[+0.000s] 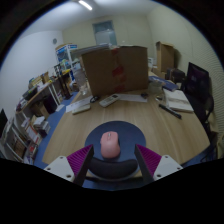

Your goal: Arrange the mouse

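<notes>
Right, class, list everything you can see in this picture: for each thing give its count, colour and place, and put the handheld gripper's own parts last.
Small pink computer mouse: one, pink, on the round pad, between the two fingers with a gap at either side.
Round dark blue mouse pad: one, dark blue, on the table just ahead of the fingers.
Light wooden table: one, pale wood, under everything.
Large brown cardboard box: one, brown, at the table's far end.
Open white book or papers: one, white, beyond the right finger.
Cluttered shelves: dark, along the wall beside the table; contents too small to tell.
Ceiling strip light: one, white, overhead.
Gripper: one, two fingers with magenta pads, open around the mouse.
</notes>
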The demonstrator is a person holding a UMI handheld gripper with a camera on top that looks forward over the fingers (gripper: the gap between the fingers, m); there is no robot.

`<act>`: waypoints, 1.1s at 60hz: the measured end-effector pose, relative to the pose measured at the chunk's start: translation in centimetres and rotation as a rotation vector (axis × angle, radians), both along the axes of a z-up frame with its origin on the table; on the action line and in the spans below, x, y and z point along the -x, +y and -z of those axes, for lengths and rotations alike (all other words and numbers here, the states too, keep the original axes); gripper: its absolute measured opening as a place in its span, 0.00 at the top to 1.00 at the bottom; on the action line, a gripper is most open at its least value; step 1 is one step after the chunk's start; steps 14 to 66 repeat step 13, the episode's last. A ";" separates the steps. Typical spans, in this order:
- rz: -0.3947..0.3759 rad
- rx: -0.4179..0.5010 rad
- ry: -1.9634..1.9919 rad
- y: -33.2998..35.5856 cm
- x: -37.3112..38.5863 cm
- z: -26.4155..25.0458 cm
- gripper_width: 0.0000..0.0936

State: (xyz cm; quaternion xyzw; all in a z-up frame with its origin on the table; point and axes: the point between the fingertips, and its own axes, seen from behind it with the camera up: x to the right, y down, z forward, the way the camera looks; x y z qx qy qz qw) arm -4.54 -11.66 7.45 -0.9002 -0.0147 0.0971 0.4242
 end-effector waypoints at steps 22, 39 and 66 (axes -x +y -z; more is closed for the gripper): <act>0.119 0.064 -0.016 -10.8 -8.7 -3.1 0.10; 0.119 0.064 -0.016 -10.8 -8.7 -3.1 0.10; 0.119 0.064 -0.016 -10.8 -8.7 -3.1 0.10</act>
